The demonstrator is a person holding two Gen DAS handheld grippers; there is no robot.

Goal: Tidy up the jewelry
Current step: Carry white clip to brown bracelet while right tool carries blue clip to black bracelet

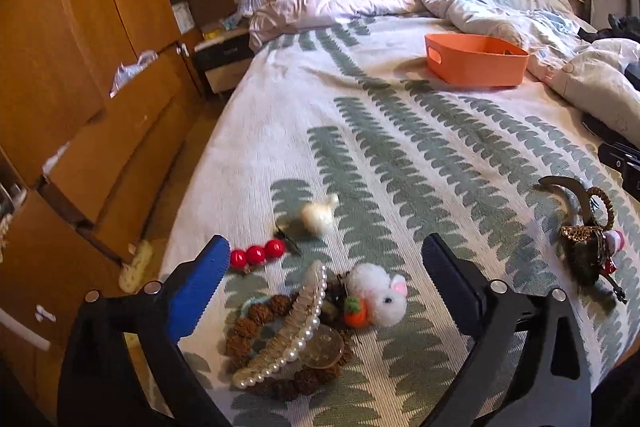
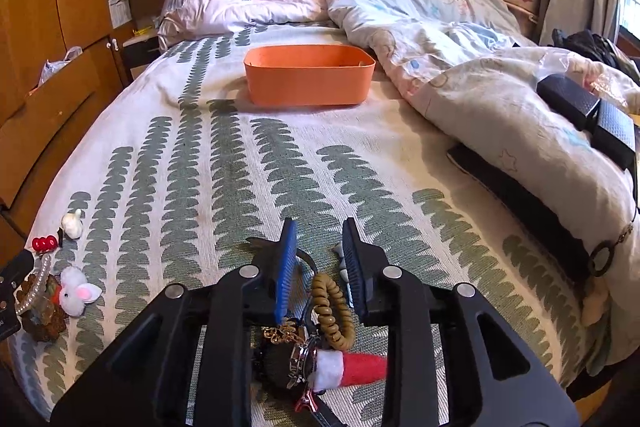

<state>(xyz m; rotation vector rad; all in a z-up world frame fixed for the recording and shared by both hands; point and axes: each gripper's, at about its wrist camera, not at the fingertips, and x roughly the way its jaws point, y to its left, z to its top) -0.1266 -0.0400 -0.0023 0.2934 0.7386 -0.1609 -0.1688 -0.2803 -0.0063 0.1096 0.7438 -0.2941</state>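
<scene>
Two piles: left gripper (image 1: 324, 277) gapes wide over pearl clip (image 1: 286, 327); right gripper (image 2: 318, 267), part-spread, straddles coil (image 2: 332, 311), gripping nothing.

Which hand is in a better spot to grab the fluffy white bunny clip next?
Probably the left. The left gripper is wide open, with the bunny clip lying between its fingers. The right gripper sits over the other pile, around a coiled tan hair tie.

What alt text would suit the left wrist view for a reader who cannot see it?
The open left gripper hovers over a pearl clip, brown beads and a plush bunny on a leaf-print bed. An orange bin sits farther back.
</scene>
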